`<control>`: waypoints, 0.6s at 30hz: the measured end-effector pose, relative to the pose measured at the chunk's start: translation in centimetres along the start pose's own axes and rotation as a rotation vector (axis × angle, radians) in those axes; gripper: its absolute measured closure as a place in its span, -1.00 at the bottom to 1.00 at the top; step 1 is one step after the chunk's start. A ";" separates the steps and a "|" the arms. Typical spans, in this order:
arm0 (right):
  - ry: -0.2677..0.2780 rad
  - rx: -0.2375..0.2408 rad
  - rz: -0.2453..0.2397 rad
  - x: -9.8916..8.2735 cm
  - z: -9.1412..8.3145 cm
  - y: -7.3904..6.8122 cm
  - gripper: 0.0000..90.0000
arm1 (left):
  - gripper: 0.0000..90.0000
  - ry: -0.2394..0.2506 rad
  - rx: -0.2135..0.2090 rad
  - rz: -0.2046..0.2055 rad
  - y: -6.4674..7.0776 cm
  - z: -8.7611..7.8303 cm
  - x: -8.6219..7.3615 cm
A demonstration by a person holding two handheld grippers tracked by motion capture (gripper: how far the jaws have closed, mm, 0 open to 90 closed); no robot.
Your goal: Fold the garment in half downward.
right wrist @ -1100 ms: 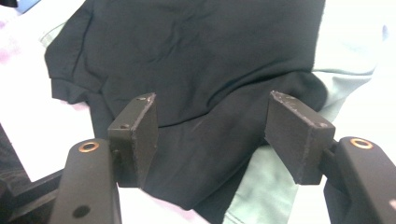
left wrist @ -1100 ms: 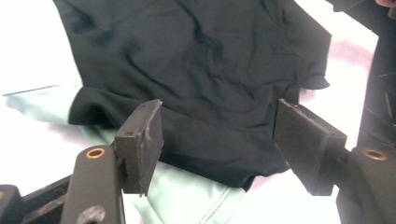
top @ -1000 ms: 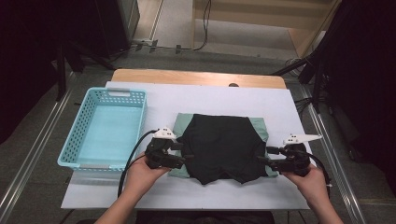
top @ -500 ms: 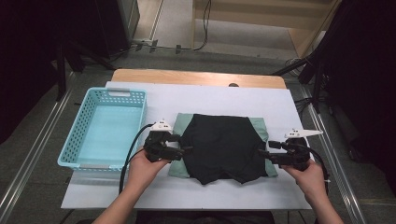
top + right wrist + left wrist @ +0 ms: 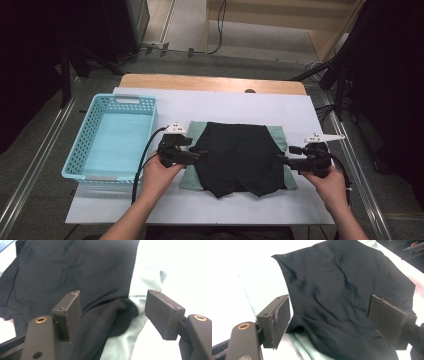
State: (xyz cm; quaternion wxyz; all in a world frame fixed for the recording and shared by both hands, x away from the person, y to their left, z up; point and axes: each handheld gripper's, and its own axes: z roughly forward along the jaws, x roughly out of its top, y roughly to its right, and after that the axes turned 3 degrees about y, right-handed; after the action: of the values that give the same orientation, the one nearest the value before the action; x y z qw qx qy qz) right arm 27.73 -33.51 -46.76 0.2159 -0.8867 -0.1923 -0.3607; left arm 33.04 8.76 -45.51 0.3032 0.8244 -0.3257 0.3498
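A: Since the earlier frames the left tool point(image 5: 199, 156) has slid outward from the black garment point(image 5: 239, 157); its jaws have just been opening, cloth between them but unpressed.

B: And the right tool point(image 5: 285, 159)?

A: Wide open too, straddling the garment's right edge, gripping nothing.

B: The garment?

A: Flat on a pale green cloth point(image 5: 277, 135) on the counter point(image 5: 230, 102), right of the blue basket point(image 5: 85, 150).

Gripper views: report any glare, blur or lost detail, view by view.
Left gripper view: the table is blown out to plain white, while the black cloth keeps sharp creases. Right gripper view: white glare at upper right, and the near fingers look slightly soft.
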 end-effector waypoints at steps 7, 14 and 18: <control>0.004 -0.025 0.032 0.8 0.8 1.7 -0.38 | -0.67 -0.009 0.042 -0.006 -0.6 1.0 0.4; 0.005 -0.040 0.046 1.2 1.3 2.4 -0.37 | -0.67 -0.010 0.054 -0.027 -1.3 1.7 0.7; -0.003 -0.046 0.034 1.7 1.9 2.3 -0.37 | -0.67 0.001 0.064 -0.032 -1.6 1.9 1.0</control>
State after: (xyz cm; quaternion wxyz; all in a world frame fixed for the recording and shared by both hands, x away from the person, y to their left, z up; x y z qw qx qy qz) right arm 31.06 -34.10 -47.30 0.2015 -0.8952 -0.1690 -0.3597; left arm 35.51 8.08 -46.26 0.2822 0.8388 -0.3008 0.3555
